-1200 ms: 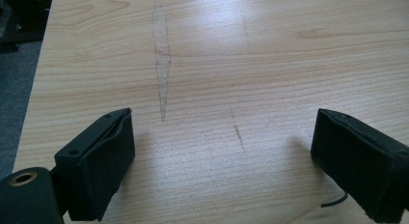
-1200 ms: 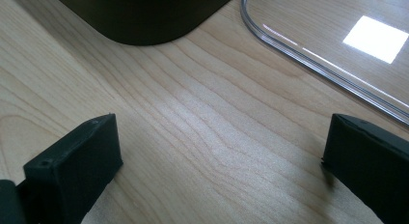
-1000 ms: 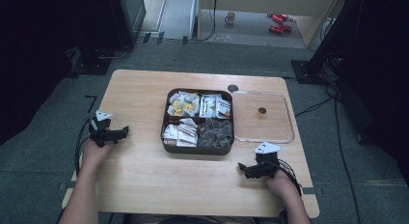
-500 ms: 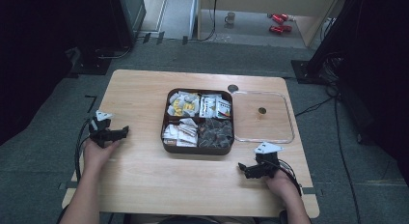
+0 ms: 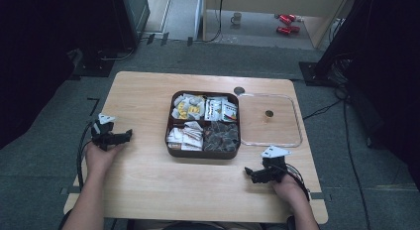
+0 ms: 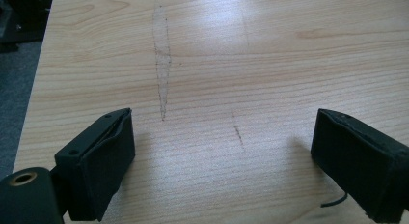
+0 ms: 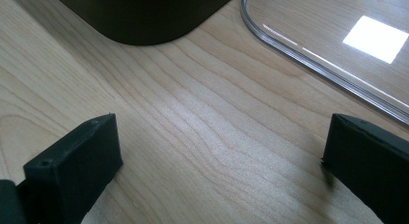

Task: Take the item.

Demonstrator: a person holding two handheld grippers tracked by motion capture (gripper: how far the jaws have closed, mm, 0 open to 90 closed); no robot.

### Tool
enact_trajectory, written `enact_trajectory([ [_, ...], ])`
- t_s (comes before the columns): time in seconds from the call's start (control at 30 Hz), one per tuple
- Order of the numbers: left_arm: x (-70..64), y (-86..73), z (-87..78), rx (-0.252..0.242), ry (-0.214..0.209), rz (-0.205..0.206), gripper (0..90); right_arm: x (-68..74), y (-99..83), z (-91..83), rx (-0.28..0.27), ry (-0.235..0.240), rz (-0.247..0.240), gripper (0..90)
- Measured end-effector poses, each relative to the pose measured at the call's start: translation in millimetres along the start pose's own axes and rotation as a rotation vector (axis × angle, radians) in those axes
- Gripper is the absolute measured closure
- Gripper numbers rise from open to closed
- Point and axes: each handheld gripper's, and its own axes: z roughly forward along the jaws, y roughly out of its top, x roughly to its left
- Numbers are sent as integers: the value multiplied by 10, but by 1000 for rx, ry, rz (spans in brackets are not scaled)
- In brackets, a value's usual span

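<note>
A dark brown four-compartment snack box (image 5: 204,125) sits mid-table, holding several wrapped snacks. To its right lies a clear square lid (image 5: 270,120) flat on the wood, with a small round knob at its centre. My left gripper (image 5: 125,136) rests on the table at the left edge, open, its jaws wide apart over bare wood (image 6: 222,142). My right gripper (image 5: 250,174) rests near the front right, open and empty. In the right gripper view the box's corner (image 7: 144,16) and the lid's rim (image 7: 318,64) lie just ahead.
The wooden table (image 5: 148,190) has bare room left of the box and along the front. A round cable hole (image 5: 239,90) sits at the back edge. On the floor beyond are a mug (image 5: 237,17) and red objects (image 5: 285,24).
</note>
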Motion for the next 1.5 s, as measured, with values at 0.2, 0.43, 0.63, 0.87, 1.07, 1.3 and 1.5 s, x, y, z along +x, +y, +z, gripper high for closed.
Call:
enact_trajectory([
  [0.2,0,0,0,0,0,0,81,0,0,0,0,0,0,0],
  [0.43,-46,31,-16,10,23,-25,146,0,0,0,0,0,0,0],
  [0.63,-105,105,-30,59,-19,1,252,0,0,0,0,0,0,0],
  [0.87,-108,168,-48,68,-76,-6,308,0,0,0,0,0,0,0],
  [1.07,-181,232,-98,63,-118,57,357,0,0,0,0,0,0,0],
  [1.3,-272,313,-129,77,-181,88,384,1,0,0,0,0,1,0],
  [1.5,-371,393,-173,60,-219,111,390,3,0,0,0,-1,2,0],
])
